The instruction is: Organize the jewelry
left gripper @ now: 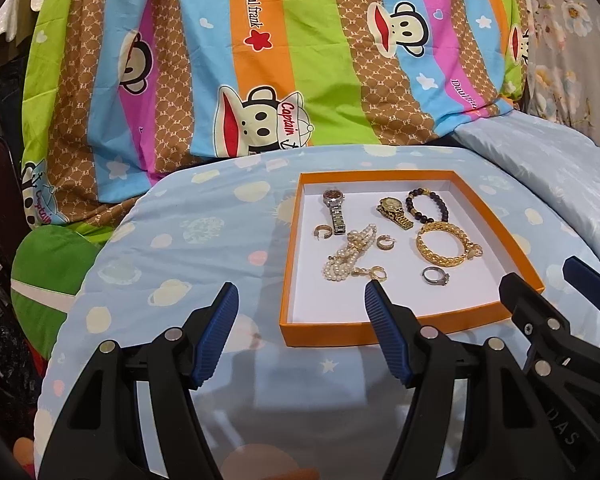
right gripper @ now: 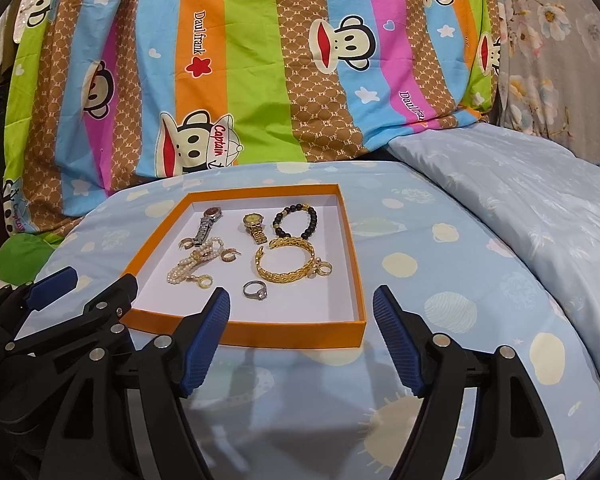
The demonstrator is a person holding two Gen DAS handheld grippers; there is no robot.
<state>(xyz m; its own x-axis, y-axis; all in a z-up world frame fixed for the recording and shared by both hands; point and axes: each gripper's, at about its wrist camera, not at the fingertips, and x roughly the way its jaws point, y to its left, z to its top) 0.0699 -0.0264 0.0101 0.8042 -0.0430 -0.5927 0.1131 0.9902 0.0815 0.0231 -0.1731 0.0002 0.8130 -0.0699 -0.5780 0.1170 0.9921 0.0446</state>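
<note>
Jewelry: two watches (left gripper: 335, 210), bead bracelet (left gripper: 426, 205), gold bangle (left gripper: 446, 246), pearls (left gripper: 348, 256), ring (left gripper: 435, 276), all inside orange tray (left gripper: 324, 334), frame centre. Left gripper (left gripper: 300, 338) and right gripper (right gripper: 302, 340): wide, empty, lower frame. Stage: either sorted or awaiting sorting.

Looks like a bedroom at home. Soft padded surface under a pale blue cotton sheet printed with cream planets and stars (right gripper: 440, 360), more like a mattress than a table. Propped behind it, a big striped cartoon-monkey duvet in green, orange, pink, blue and brown (left gripper: 260, 60). Off to the right, a plain light blue quilted blanket (right gripper: 520, 184) and a grey floral curtain or sheet (right gripper: 548, 40). Far left, dim glimpses of what seems to be hanging clothes (left gripper: 0, 40). Homey clutter, nothing shop-like.
</note>
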